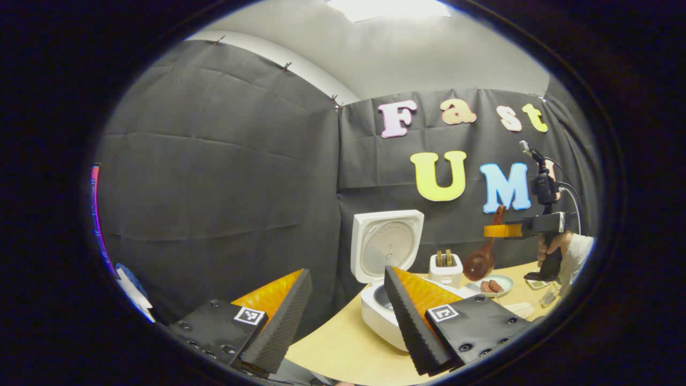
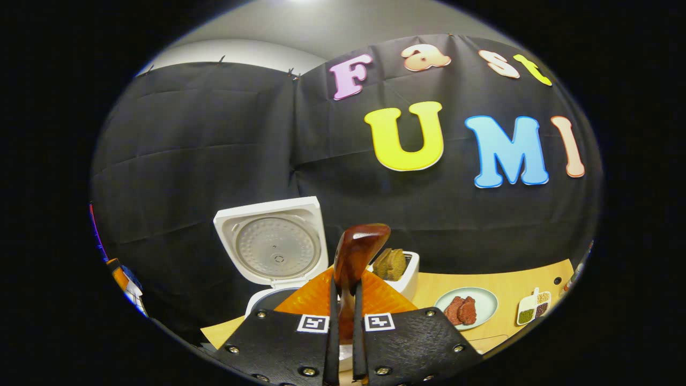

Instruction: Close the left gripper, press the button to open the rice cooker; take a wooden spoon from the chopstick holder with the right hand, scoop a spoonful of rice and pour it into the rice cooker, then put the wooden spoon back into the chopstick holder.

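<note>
Rice cooker (image 2: 270, 252) stands lid-up on the bench (image 1: 343, 343). Right tongs (image 2: 343, 300) grip the wooden spoon (image 2: 356, 252), lifted clear of the chopstick holder (image 1: 446, 268); left tongs (image 1: 343, 305) gape. Scooping step: next, probably carry the bowl to the rice.

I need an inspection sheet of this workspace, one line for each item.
Surface: wooden table, bare at the near edge.
Job's things: rice cooker lid open; wooden spoon lifted; chopstick holder beside the cooker.
Clutter: plate with brown pieces; small divided dish of grains.
Grippers: left gripper jaws open; right gripper clamps the spoon handle.
Cables: one on the right gripper.
Surroundings: black cloth wall.
</note>
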The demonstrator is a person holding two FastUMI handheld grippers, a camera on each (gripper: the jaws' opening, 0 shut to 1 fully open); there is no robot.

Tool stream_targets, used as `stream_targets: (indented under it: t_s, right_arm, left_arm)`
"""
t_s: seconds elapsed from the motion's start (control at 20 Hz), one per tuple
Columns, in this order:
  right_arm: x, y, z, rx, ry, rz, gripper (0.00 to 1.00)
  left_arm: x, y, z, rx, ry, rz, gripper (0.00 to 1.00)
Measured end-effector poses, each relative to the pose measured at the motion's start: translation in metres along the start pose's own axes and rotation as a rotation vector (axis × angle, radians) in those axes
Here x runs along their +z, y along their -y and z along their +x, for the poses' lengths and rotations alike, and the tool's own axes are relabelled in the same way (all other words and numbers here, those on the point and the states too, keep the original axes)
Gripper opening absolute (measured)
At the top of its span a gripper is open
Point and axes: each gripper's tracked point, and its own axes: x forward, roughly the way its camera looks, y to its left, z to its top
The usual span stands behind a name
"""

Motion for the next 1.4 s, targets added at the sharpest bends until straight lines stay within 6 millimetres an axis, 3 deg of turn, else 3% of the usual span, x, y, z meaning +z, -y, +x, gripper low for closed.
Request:
stream_targets:
  t_s: [0.15, 0.25, 0.35, 0.4, 0.6, 0.8, 0.85, 1.1, 1.15, 1.25, 1.4]
  right_arm:
    - [0.008, 0.041, -0.022, -0.069, 0.005, 0.02, 0.1]
    - [0.008, 0.069, -0.036, -0.12, 0.004, 0.024, 0.1]
    - [0.006, 0.099, -0.051, -0.171, -0.003, 0.026, 0.1]
    - [0.004, 0.113, -0.06, -0.197, -0.007, 0.03, 0.1]
    - [-0.005, 0.168, -0.094, -0.299, -0.013, 0.057, 0.1]
    - [-0.022, 0.223, -0.128, -0.403, -0.031, 0.095, 0.1]
    - [-0.025, 0.235, -0.137, -0.423, -0.034, 0.109, 0.1]
    - [-0.044, 0.289, -0.177, -0.529, -0.043, 0.151, 0.1]
    - [-0.049, 0.299, -0.184, -0.548, -0.047, 0.159, 0.1]
    - [-0.059, 0.315, -0.195, -0.578, -0.058, 0.179, 0.1]
    - [-0.078, 0.336, -0.212, -0.623, -0.075, 0.197, 0.1]
  left_arm:
    - [0.009, 0.017, 0.006, -0.031, 0.016, -0.001, 0.99]
    - [0.015, 0.034, 0.013, -0.057, 0.024, -0.021, 0.95]
    - [0.015, 0.05, 0.018, -0.079, 0.029, -0.042, 0.99]
    - [0.015, 0.056, 0.018, -0.089, 0.03, -0.049, 0.91]
    - [0.016, 0.086, 0.024, -0.127, 0.031, -0.055, 0.99]
    - [0.017, 0.114, 0.026, -0.164, 0.022, -0.067, 0.99]
    - [0.019, 0.121, 0.025, -0.174, 0.024, -0.068, 0.95]
    - [0.031, 0.149, 0.021, -0.209, 0.042, -0.046, 0.95]
    - [0.031, 0.153, 0.022, -0.213, 0.043, -0.041, 0.99]
    - [0.031, 0.16, 0.02, -0.219, 0.037, -0.035, 0.94]
    - [0.032, 0.17, 0.015, -0.228, 0.033, -0.02, 0.98]
